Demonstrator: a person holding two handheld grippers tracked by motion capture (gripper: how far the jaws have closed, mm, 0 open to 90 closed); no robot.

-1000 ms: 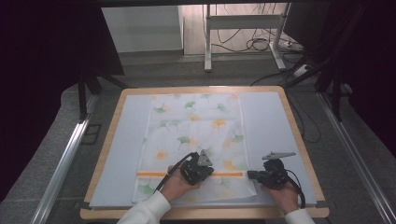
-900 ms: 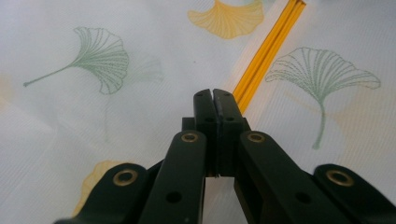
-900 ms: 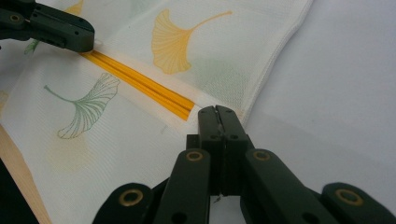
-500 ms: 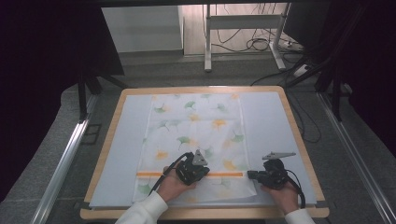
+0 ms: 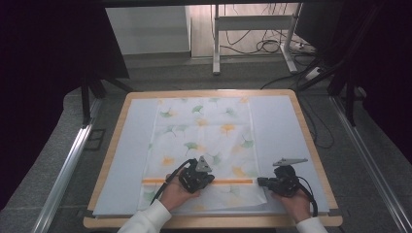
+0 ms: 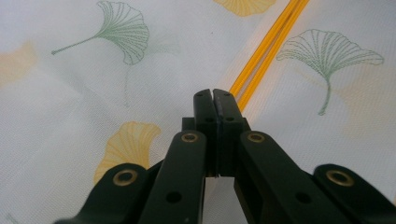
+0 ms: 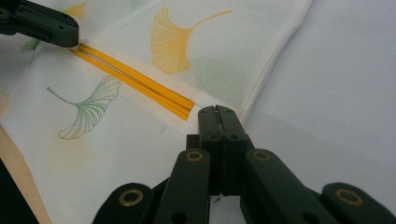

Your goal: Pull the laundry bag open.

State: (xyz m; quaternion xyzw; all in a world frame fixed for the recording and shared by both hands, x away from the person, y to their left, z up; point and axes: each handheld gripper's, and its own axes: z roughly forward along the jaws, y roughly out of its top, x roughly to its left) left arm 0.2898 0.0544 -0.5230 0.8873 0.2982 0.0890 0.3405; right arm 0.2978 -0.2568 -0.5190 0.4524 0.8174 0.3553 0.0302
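Observation:
A white cloth printed with green and yellow ginkgo leaves lies flat on the pale blue mat. A double orange stripe crosses it near the front. My left gripper is shut, and its tips rest on the cloth right beside the stripe. My right gripper is shut too. Its tips sit at the stripe's end, close to the cloth's right edge. The left gripper's jaw tip touches the stripe farther along. I cannot tell whether either pinches any fabric.
The mat covers a wooden-rimmed table. Metal rails run along both sides on the grey floor. A desk frame and loose cables stand beyond the far edge. Bare mat lies left and right of the cloth.
My left gripper has edged slightly to the left along the stripe. The right gripper and the cloth have stayed put.

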